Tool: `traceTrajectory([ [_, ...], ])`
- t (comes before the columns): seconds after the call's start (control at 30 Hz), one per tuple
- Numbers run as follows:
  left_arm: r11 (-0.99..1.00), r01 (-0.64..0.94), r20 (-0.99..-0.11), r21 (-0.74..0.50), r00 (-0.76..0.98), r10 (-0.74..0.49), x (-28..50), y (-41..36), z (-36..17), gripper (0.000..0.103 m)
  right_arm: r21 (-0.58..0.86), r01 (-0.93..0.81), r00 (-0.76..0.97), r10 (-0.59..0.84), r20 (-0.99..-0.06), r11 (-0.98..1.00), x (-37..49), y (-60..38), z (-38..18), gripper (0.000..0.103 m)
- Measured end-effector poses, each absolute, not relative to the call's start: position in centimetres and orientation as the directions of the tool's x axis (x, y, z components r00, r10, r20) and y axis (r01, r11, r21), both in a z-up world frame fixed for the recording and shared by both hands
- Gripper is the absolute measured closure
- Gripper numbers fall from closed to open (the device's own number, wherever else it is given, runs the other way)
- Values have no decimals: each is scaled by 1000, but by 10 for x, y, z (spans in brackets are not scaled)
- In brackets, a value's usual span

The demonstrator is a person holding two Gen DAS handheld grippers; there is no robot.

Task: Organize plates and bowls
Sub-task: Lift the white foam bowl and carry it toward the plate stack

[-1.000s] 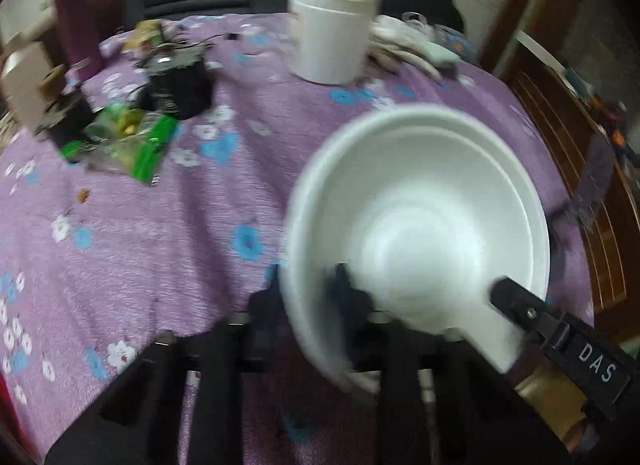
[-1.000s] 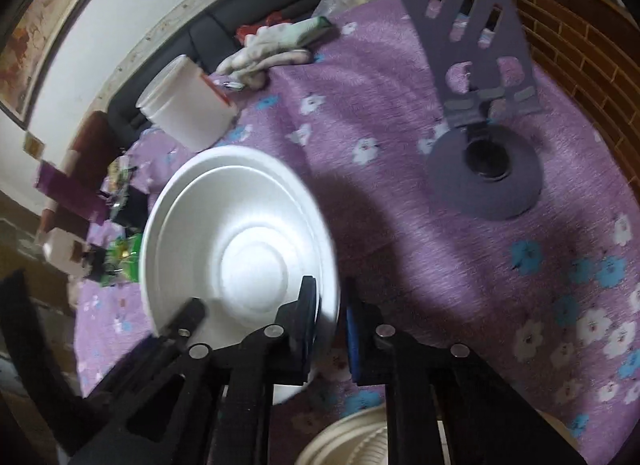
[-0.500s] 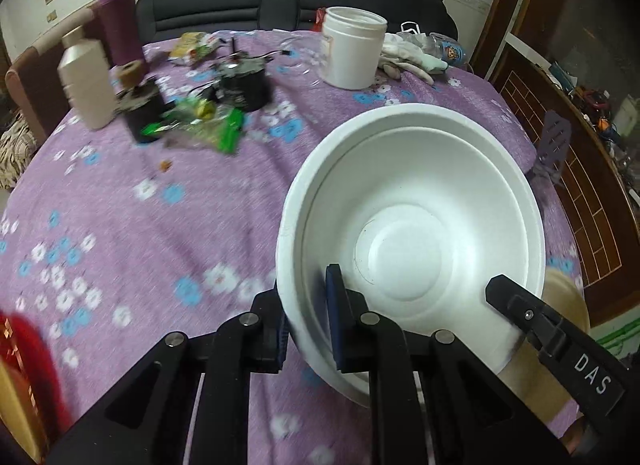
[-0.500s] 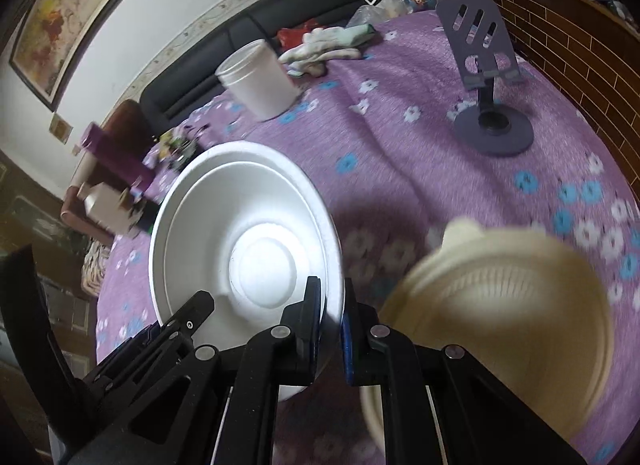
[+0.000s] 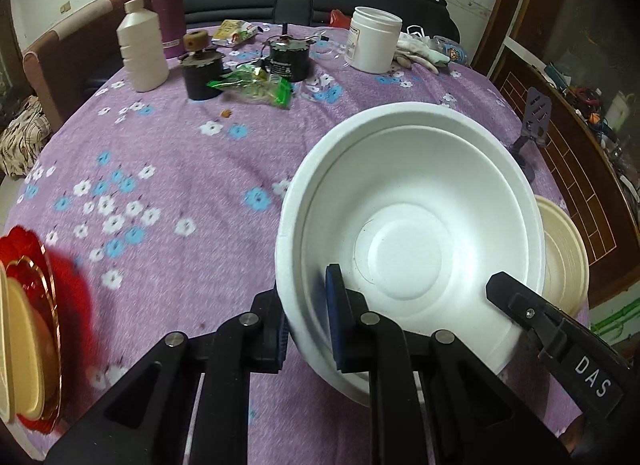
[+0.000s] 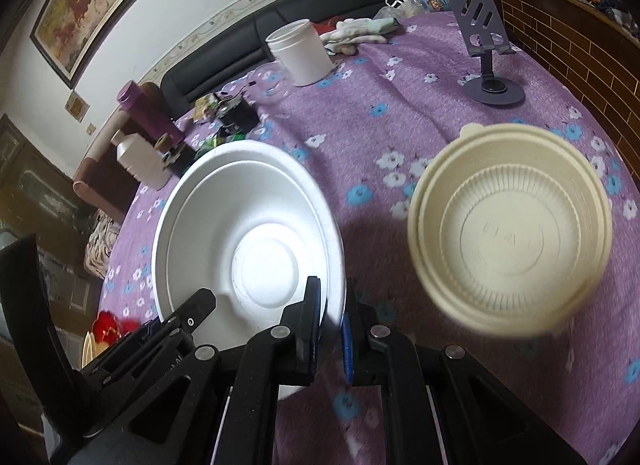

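A white foam bowl (image 5: 404, 241) hangs tilted over the purple flowered tablecloth (image 5: 168, 169), held from both sides. My left gripper (image 5: 306, 325) is shut on its near left rim, one pad inside and one outside. My right gripper (image 6: 330, 325) is shut on the opposite rim of the same white bowl (image 6: 256, 249). A cream ribbed bowl (image 6: 508, 233) sits on the table just right of the white one, partly hidden behind it in the left wrist view. A red plate (image 5: 60, 297) bearing cream plates lies at the table's near left edge.
At the far side stand a white jar (image 5: 374, 39), a white bottle (image 5: 142, 51), a purple flask (image 5: 166, 7), two black motor-like parts (image 5: 202, 75), a green packet (image 5: 256, 87) and gloves (image 5: 420, 51). A grey phone stand (image 6: 488, 53) stands at the right. A brick-patterned ledge borders the right.
Both grippers drew back toward the near side of the table with the white bowl between them. The cream bowl and the red plate came into view.
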State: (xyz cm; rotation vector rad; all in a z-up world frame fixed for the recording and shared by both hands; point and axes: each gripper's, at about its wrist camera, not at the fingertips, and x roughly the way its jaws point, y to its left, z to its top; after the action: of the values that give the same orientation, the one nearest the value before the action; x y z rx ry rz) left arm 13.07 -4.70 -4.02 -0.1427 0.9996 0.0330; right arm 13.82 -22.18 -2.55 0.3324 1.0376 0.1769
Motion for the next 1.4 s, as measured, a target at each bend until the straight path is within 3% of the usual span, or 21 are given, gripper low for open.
traceTrajectory([
  [0.53,988,-107,-846,-114,532,-40,79,-15,-53,89,357,-41,480,332,-812,933,85,-190,-37,94],
  [1.4,985,-128,-856,-114,516,-31,58,6,-60,89,367,-87,457,365,-811,926,71,-169,-44,94],
])
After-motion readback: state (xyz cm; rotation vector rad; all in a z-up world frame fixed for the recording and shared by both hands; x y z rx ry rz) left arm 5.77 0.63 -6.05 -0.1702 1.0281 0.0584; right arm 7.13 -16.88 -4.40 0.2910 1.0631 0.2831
